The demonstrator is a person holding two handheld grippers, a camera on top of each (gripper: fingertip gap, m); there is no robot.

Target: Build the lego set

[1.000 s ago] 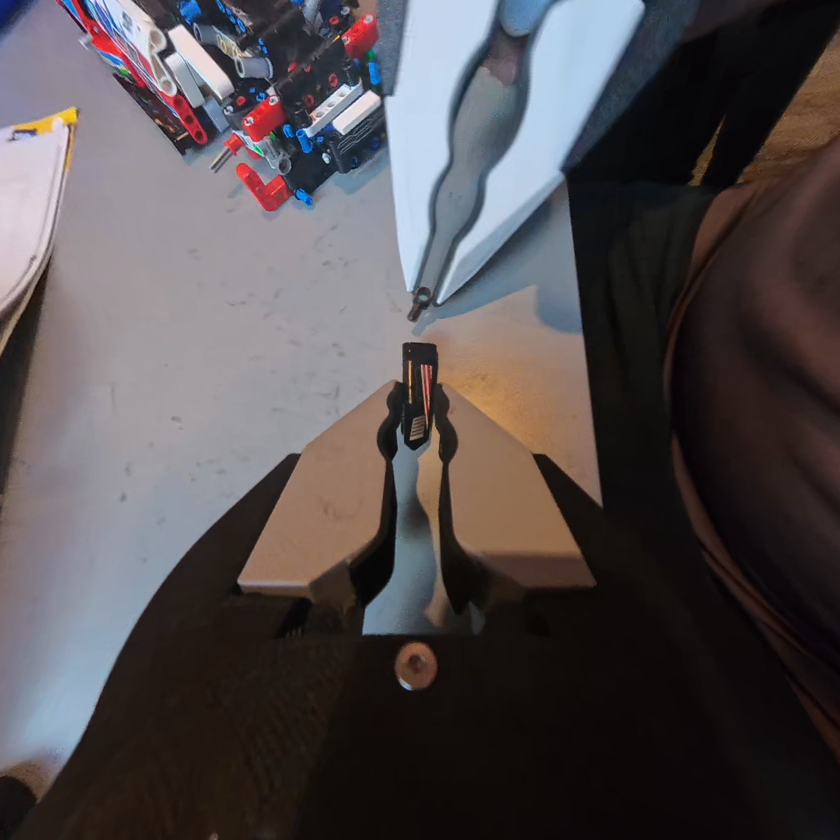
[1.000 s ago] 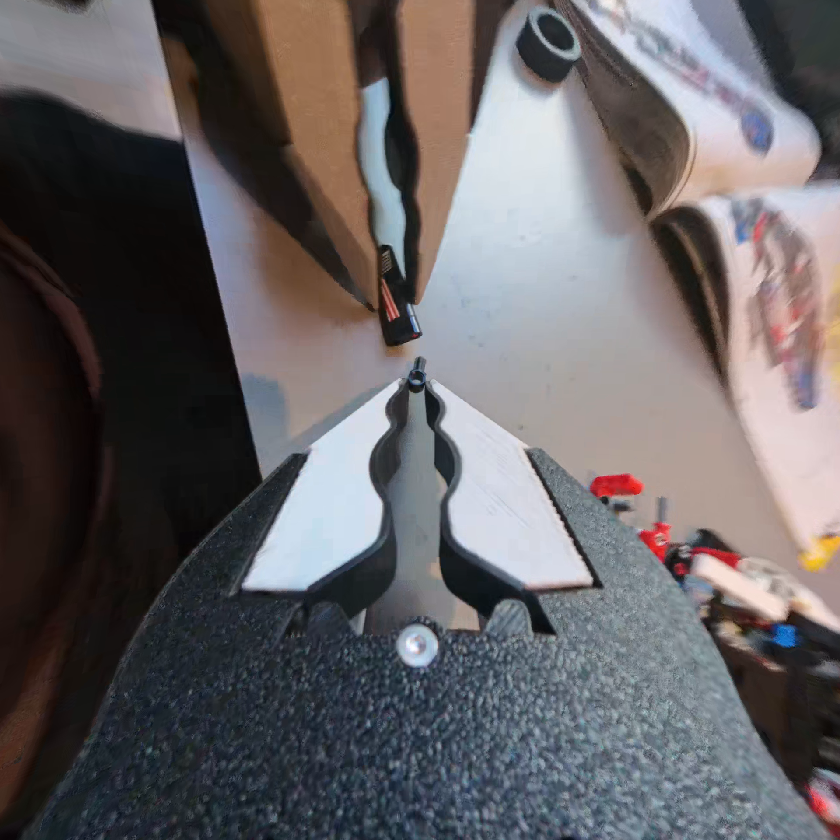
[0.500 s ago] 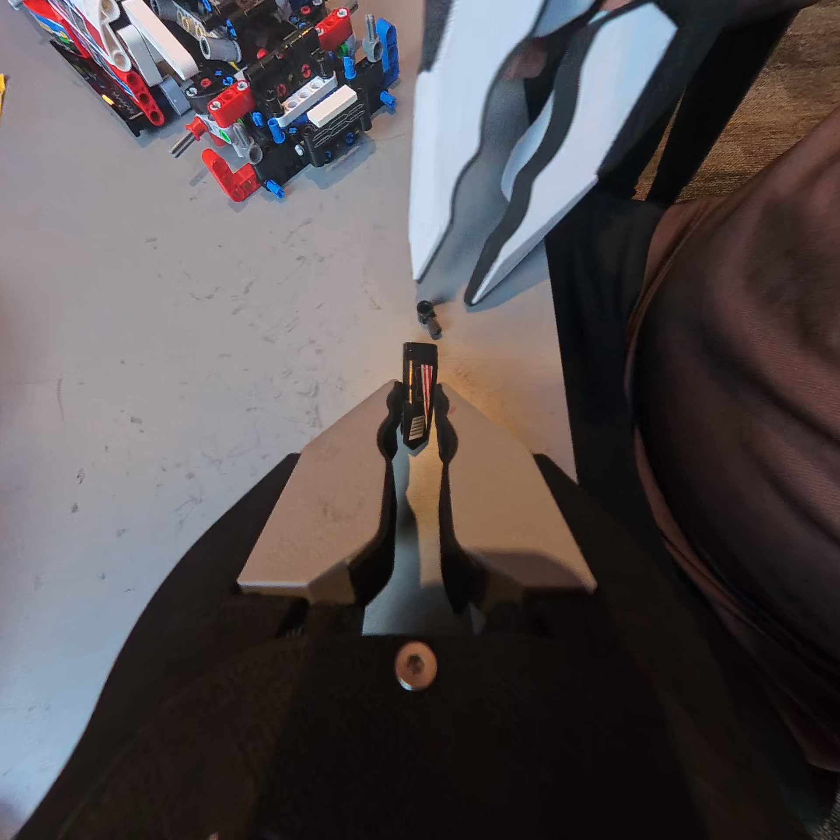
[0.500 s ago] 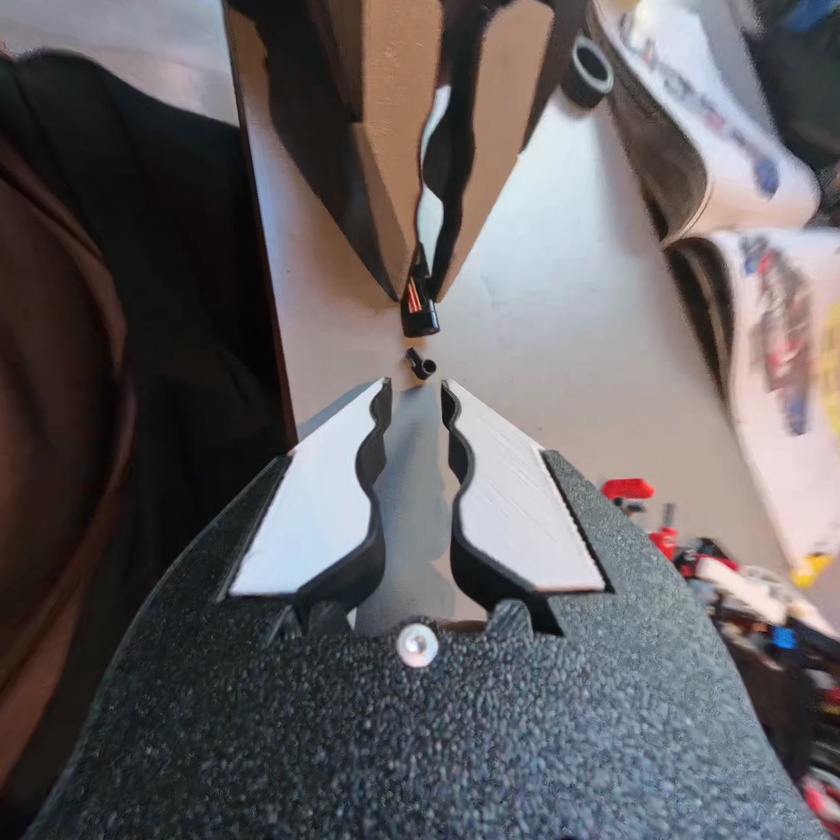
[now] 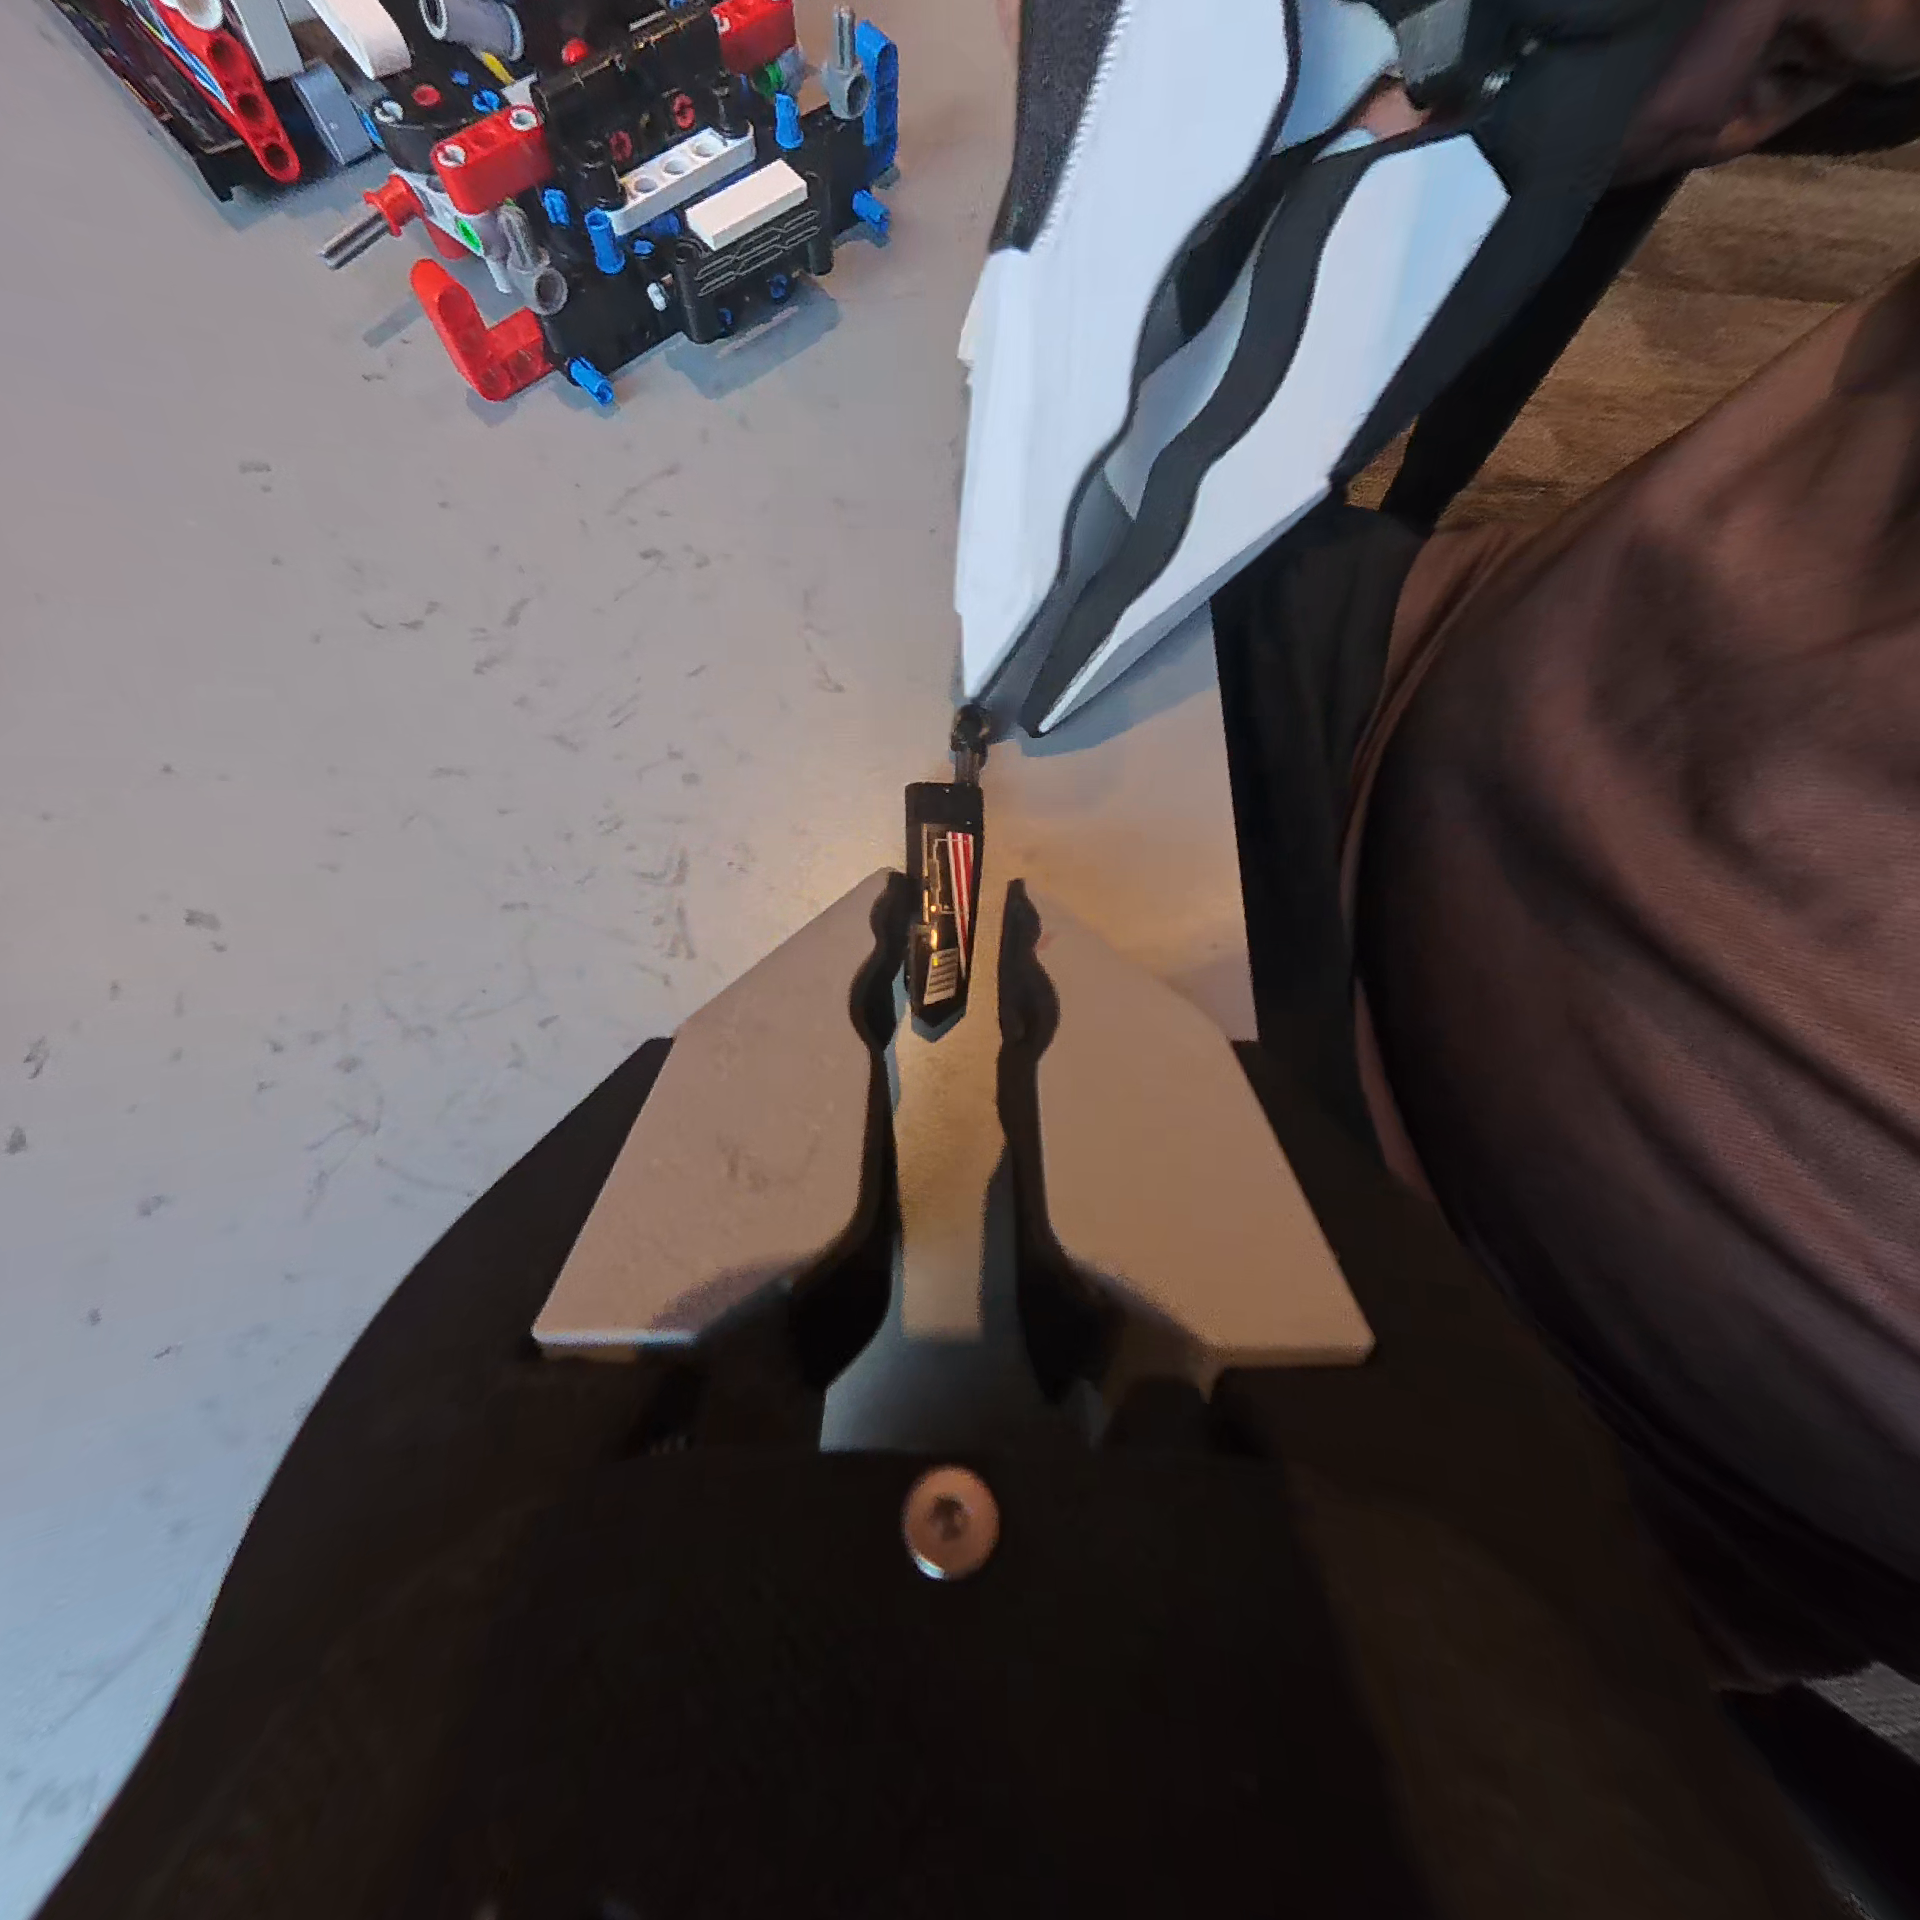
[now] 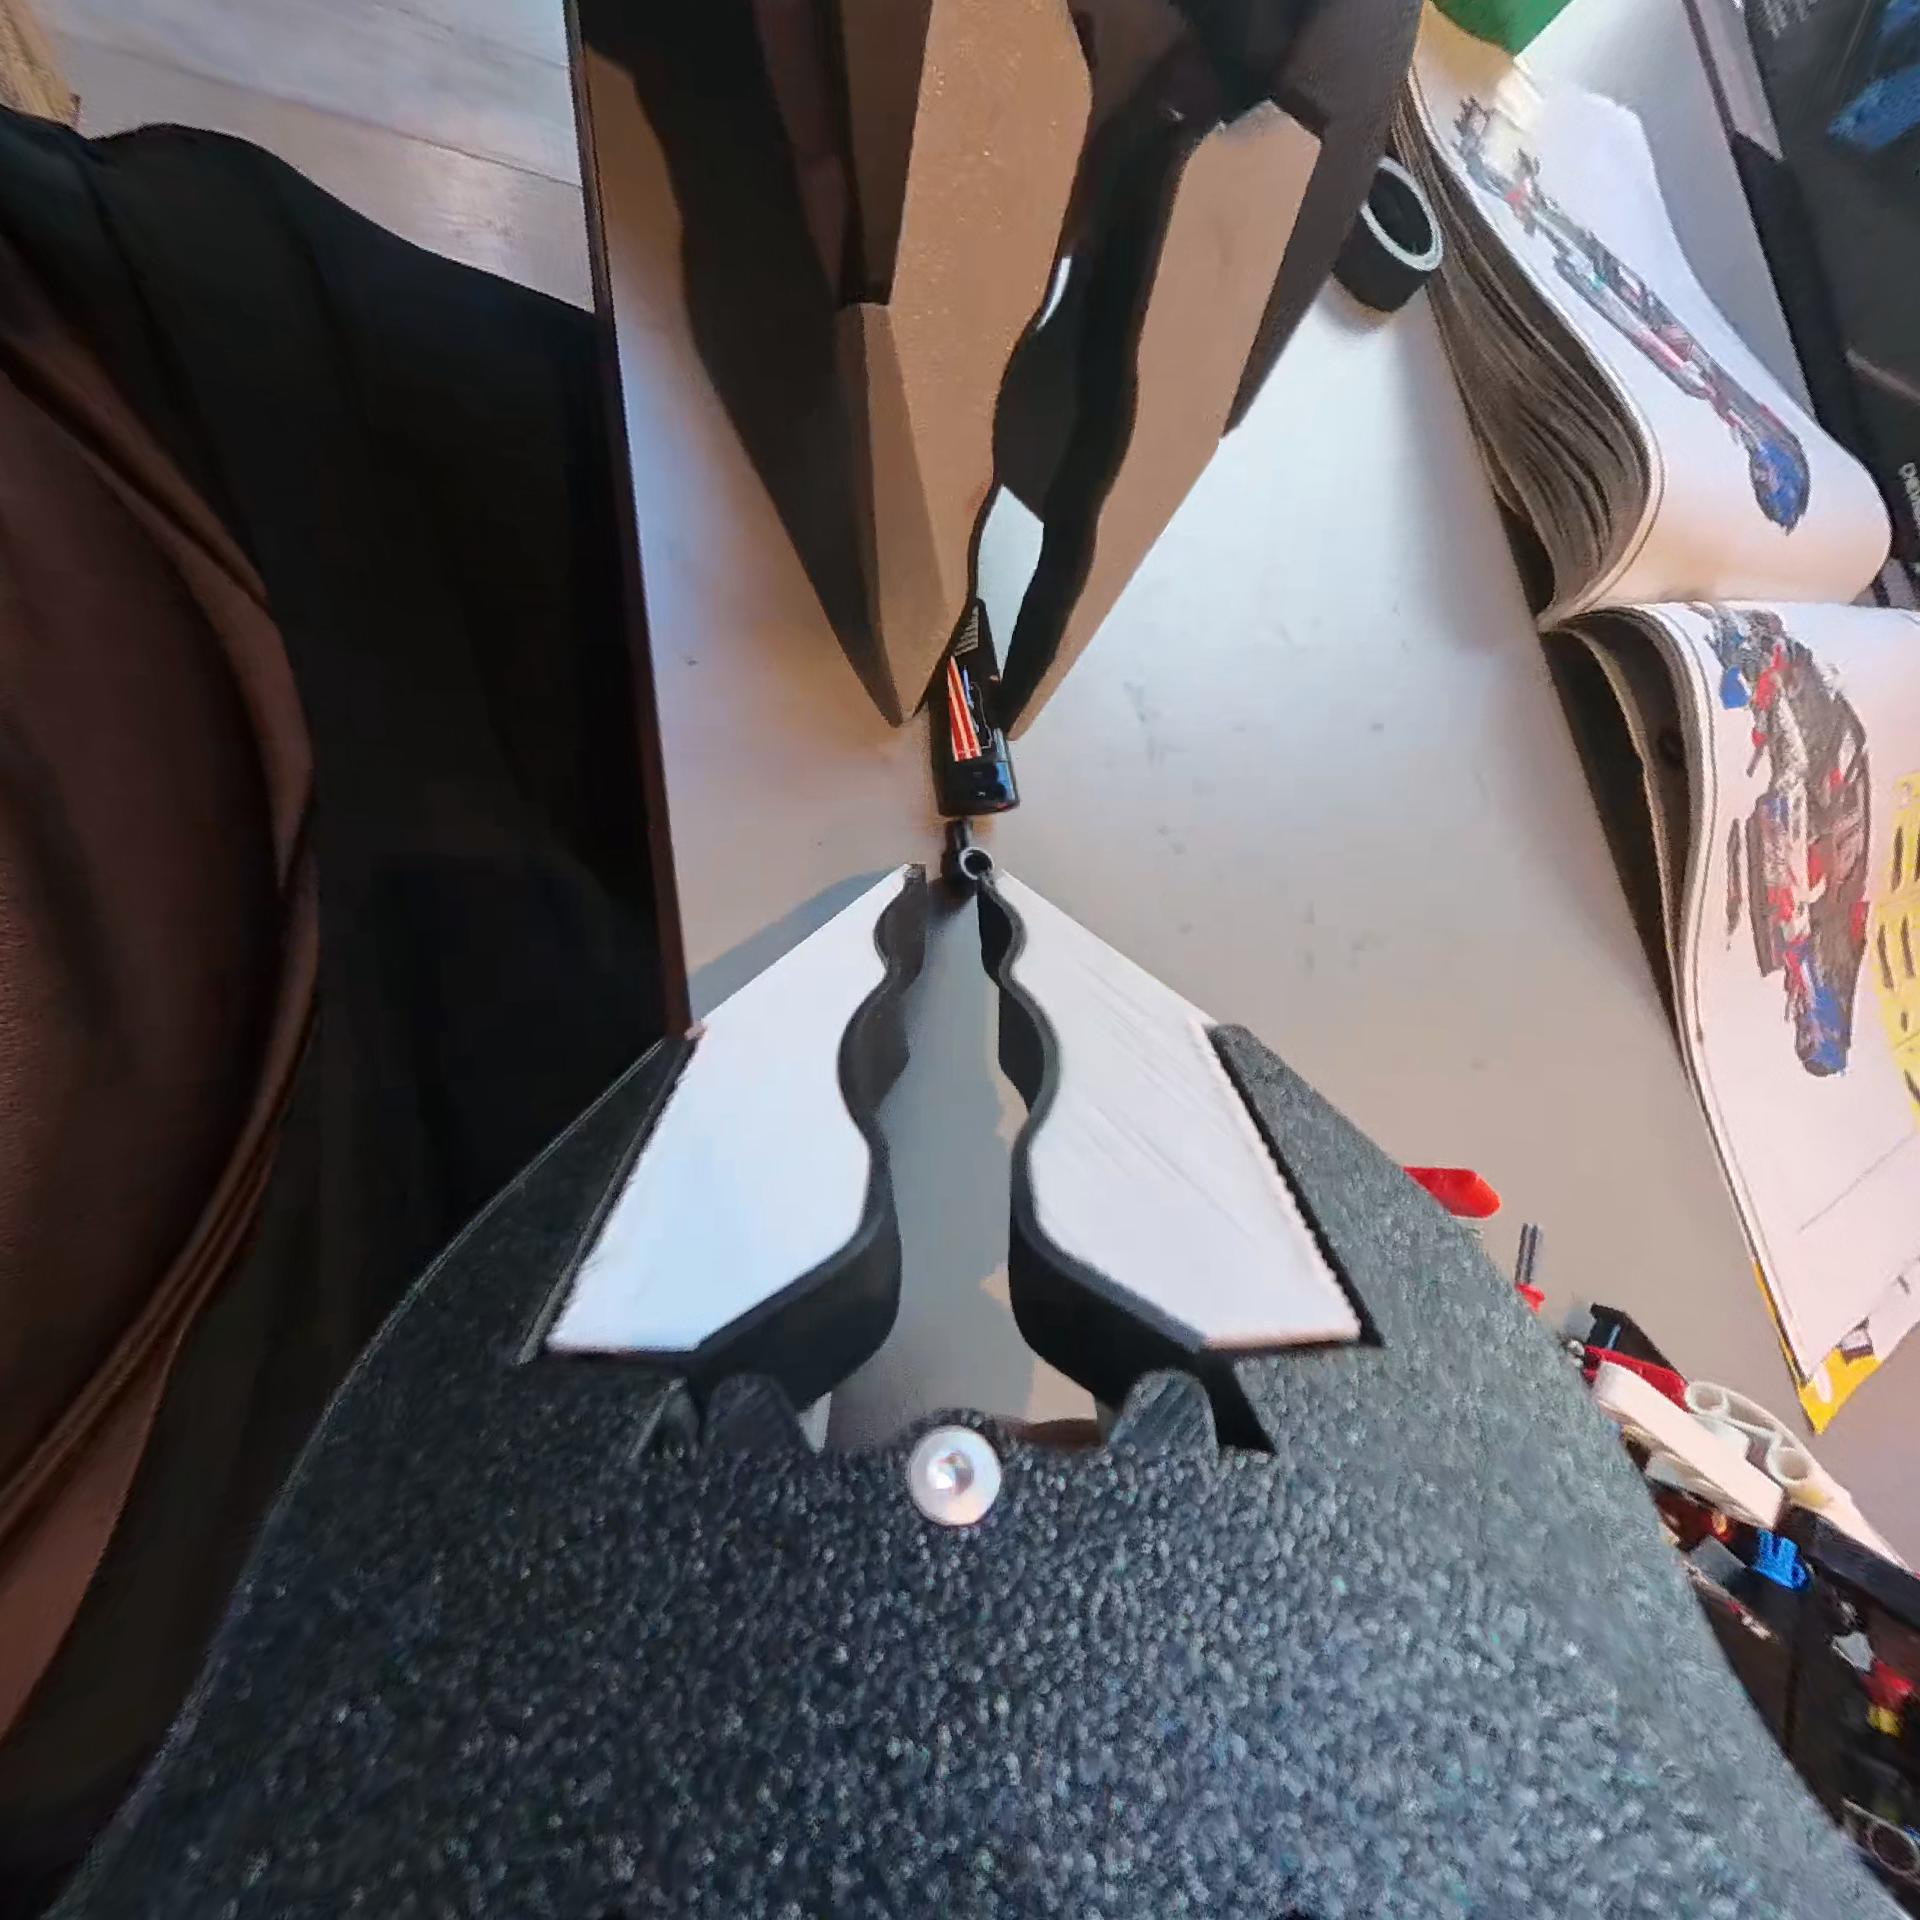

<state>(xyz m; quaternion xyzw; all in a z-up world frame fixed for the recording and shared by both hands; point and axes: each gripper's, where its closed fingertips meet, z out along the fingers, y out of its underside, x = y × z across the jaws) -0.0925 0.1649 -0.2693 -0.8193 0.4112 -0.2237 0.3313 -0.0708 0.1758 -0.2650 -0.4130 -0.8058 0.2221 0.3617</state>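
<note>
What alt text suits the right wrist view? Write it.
The right gripper pinches a small black pin in its jaws, just short of the black stickered piece held by the left gripper opposite. An open instruction book lies nearby.

Pale grey table top (image 5: 436,790), surface scuffed and marked, its edge running beside the seated person's dark brown garment (image 5: 1662,935). Black sleeve or jacket fabric (image 6: 436,540) lies along the same table edge in the right wrist view. Short black ring-shaped cylinder (image 6: 1397,234) stands on the table just beside a thick open illustrated booklet (image 6: 1621,395), pages curled upward. Dark box corner (image 6: 1808,125) beyond the booklet, partly cut off. Wood-grain floor (image 5: 1704,249) visible past the table edge
</note>
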